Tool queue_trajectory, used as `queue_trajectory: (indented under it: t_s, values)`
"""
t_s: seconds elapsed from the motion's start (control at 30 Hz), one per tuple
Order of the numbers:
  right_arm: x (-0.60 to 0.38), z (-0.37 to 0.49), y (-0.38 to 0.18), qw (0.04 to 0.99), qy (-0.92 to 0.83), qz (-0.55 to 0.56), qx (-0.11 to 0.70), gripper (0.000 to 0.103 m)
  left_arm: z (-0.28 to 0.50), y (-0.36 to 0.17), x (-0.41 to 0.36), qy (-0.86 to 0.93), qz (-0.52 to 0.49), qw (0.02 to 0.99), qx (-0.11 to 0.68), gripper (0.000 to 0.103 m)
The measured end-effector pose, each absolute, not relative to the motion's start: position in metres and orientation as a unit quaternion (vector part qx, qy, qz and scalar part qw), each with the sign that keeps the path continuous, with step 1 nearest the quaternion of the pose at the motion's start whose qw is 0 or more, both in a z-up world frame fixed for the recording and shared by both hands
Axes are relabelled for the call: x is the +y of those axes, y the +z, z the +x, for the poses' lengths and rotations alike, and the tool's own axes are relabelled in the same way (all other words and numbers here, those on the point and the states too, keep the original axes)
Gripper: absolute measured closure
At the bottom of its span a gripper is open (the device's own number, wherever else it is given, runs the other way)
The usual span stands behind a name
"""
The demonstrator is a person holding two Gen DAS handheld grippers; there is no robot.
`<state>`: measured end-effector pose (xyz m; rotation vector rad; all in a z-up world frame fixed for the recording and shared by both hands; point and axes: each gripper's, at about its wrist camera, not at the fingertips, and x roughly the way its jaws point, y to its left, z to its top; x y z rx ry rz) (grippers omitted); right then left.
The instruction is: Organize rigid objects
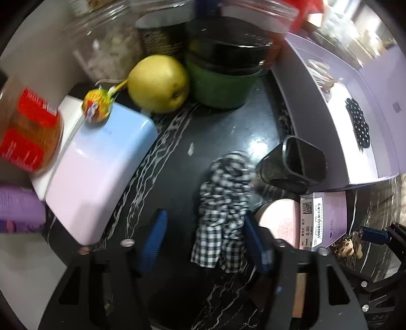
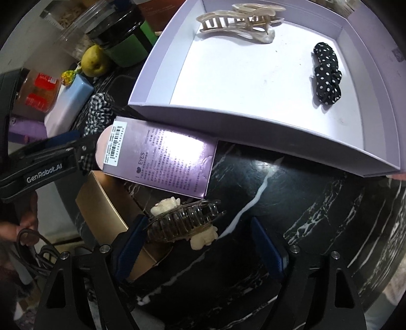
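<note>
A black-and-white checked scrunchie (image 1: 223, 215) lies on the dark marble counter between the blue pads of my left gripper (image 1: 205, 220). The right pad touches it; the left pad stands apart from it. In the right wrist view a clear brown claw clip with cream bears (image 2: 182, 223) lies between the wide-apart fingers of my right gripper (image 2: 198, 226), close against the left finger. Behind it stands a lilac tray box (image 2: 142, 106), which holds a pearly claw clip (image 2: 238, 22) and a polka-dot scrunchie (image 2: 327, 76).
A purple "EYES" carton (image 2: 165, 162) and a gold box (image 2: 106, 210) crowd the clip's left. Around the left gripper are a pastel case (image 1: 101, 177) with a lollipop (image 1: 97, 106), a pear (image 1: 158, 83), a green jar (image 1: 223, 76) and a tipped black cup (image 1: 294, 162).
</note>
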<state>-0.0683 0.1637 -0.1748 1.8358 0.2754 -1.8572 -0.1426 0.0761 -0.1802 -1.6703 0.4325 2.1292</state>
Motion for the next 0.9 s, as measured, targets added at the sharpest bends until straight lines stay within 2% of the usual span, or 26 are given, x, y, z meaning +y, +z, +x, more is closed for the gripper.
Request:
queue_trajectory:
  t_s: [0.03, 0.07, 0.13, 0.17, 0.23, 0.9]
  values:
    - [0.163, -0.068, -0.175, 0.255, -0.683, 0.676, 0.102, 0.020, -0.142, -0.179, 0.078, 0.763, -0.593, 0.203, 0.160, 0.065]
    - [0.163, -0.067, -0.176, 0.255, -0.683, 0.677, 0.103, 0.021, -0.141, -0.178, 0.081, 0.762, -0.591, 0.205, 0.165, 0.075]
    - [0.163, -0.066, -0.178, 0.254, -0.681, 0.679, 0.101, 0.026, -0.141, -0.178, 0.083, 0.760, -0.592, 0.212, 0.163, 0.079]
    - [0.162, -0.065, -0.177, 0.254, -0.684, 0.676, 0.102, 0.029, -0.142, -0.177, 0.083, 0.760, -0.593, 0.215, 0.158, 0.080]
    - [0.161, -0.065, -0.175, 0.257, -0.684, 0.674, 0.105, 0.048, -0.142, -0.177, 0.082, 0.759, -0.594, 0.217, 0.154, 0.080]
    - [0.164, -0.052, -0.160, 0.279, -0.687, 0.664, 0.097, 0.049, -0.123, -0.162, 0.052, 0.751, -0.616, 0.212, 0.109, 0.080]
